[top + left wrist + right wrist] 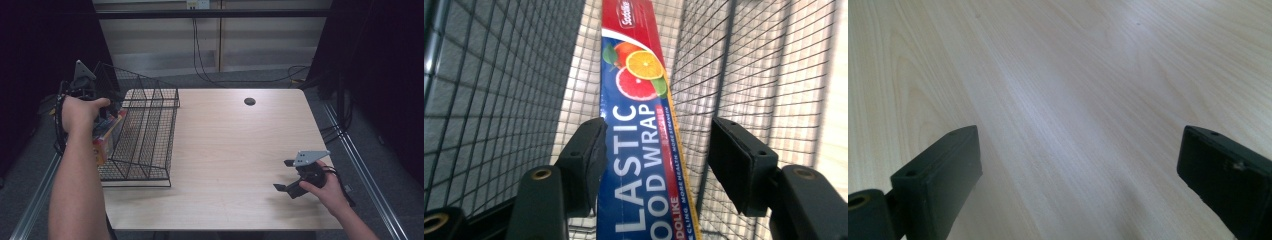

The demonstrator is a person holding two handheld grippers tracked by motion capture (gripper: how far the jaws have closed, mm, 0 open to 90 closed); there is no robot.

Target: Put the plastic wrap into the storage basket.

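Over at the left edge of the table (235, 150), the person's left hand (80, 112) has the left gripper (656, 155) dipped into the wire basket (145, 135). From where I stand it looks like the box of plastic wrap (644, 135) lies in the leftmost slot of that basket, long side running along the wires, its red and blue face turned up toward the gripper. The jaws stand spread to either side of the box: one pad sits right against the box's edge, the other stays well off it with bare mesh showing between. So that gripper is released, gripping nothing.

I'd judge this the moment around the box's placement in the basket: either it has just been let go or it is about to be taken, and I can't say which. If the box is to stay, the next move calls for lifting the gripper straight up and out without snagging the wires or dragging the box along. If it is to come out, the jaws need to centre on it and close.

Moving right, the middle of the table is bare wood. Near the front right corner the right gripper (292, 175) rests low over the tabletop in the right hand (332, 187), its jaws wide apart with nothing between them, simply waiting.
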